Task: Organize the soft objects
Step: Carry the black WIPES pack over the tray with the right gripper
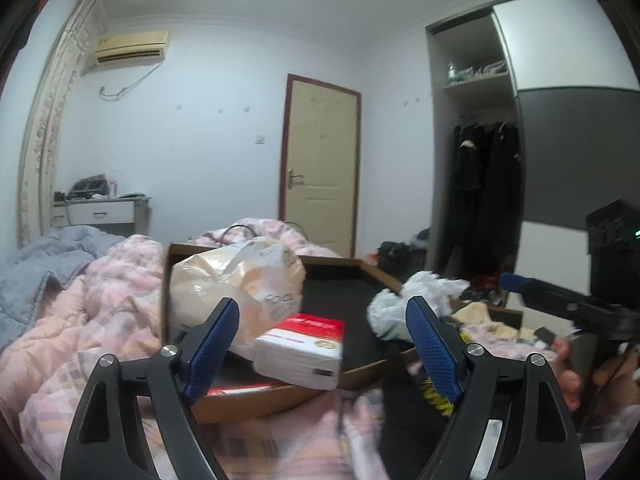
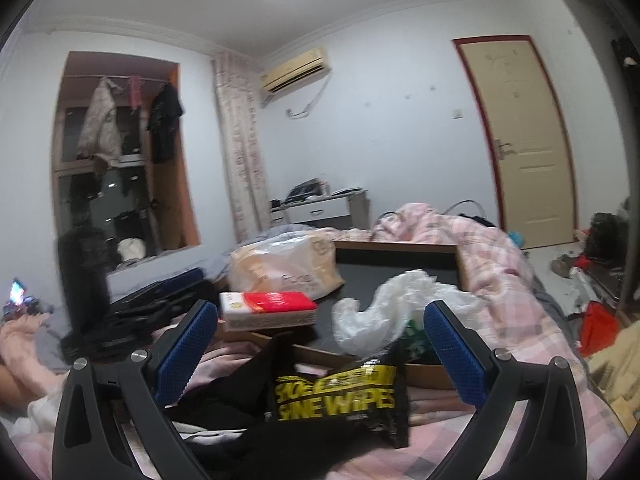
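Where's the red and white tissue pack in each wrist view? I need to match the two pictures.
Left wrist view: red and white tissue pack, lower centre, at the shallow box's near edge.
Right wrist view: tissue pack, left of centre, at the box's left edge.
Shared landmark: the beige plastic bag directly behind it.

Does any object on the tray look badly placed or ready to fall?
Yes. The red-and-white tissue pack sits tilted over the tray's near edge, partly overhanging. The black wipes packet lies outside, on the pink quilt.
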Demonstrator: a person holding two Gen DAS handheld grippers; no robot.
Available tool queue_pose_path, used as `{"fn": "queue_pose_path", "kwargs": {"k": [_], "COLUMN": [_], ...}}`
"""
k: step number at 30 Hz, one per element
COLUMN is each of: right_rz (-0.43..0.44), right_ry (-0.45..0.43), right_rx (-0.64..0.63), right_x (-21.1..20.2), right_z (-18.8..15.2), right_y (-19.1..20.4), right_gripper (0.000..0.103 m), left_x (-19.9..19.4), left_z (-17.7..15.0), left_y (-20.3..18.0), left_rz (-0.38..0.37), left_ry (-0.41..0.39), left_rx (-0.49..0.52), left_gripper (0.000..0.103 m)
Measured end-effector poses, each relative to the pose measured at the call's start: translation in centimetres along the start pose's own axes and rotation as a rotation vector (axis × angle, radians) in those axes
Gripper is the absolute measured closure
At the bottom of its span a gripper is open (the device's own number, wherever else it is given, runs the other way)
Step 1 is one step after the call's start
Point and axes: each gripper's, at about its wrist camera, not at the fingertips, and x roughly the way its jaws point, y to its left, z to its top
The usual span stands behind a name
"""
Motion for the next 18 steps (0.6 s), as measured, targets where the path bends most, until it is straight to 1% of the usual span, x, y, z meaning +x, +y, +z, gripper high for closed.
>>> {"fn": "queue_pose_path", "kwargs": {"k": [2,4,6,7,8,10,11,13,16,18], "right_rz": [-0.030,-0.019,-0.015,-0.024,-0.039,-0.087,-0.097,-0.115,-0.165,-0.166], "right_ry": [-0.018,-0.031,-0.004,0.017,0.038,0.083,0.098,0.127,0.182,0.218], "right_rx": [0.016,0.035,0.036,0.027,0.018,-0.010,-0.020,-0.027,-0.019,-0.016], "right_x": [-0.4,-0.7,-0.4,0.0,0.4,1.1,1.3,1.6,2.1,2.4], "right_z": [-0.1,0.0,0.0,-0.1,-0.1,-0.3,-0.4,-0.5,-0.8,-1.0], "right_y": [-0.3,-0.7,-0.7,-0.5,-0.3,0.1,0.2,0.2,-0.3,-0.5], "right_gripper": [0.000,0.000,0.000,0.000,0.000,0.000,0.000,0.000,0.000,0.000], "left_x": [-0.5,-0.9,-1.3,-1.5,-1.8,-1.9,-1.9,-1.8,-1.4,-1.3], "left_z": [0.1,0.1,-0.1,-0.1,-0.3,-0.5,-0.5,-0.6,-0.7,-0.8], "left_y": [-0.3,-0.8,-1.2,-1.3,-1.4,-1.2,-1.1,-0.9,-0.7,-0.6], "left_rz": [-0.033,-0.052,-0.048,-0.042,-0.030,-0.029,-0.031,-0.028,-0.024,-0.023], "left_ry": [-0.012,-0.026,-0.049,-0.060,-0.076,-0.087,-0.091,-0.087,-0.071,-0.063], "left_rx": [-0.013,-0.013,0.000,0.002,0.000,-0.010,-0.018,-0.027,-0.043,-0.049], "left_gripper": [0.018,0.018,0.013,0.005,0.000,0.000,0.000,0.000,0.000,0.000]}}
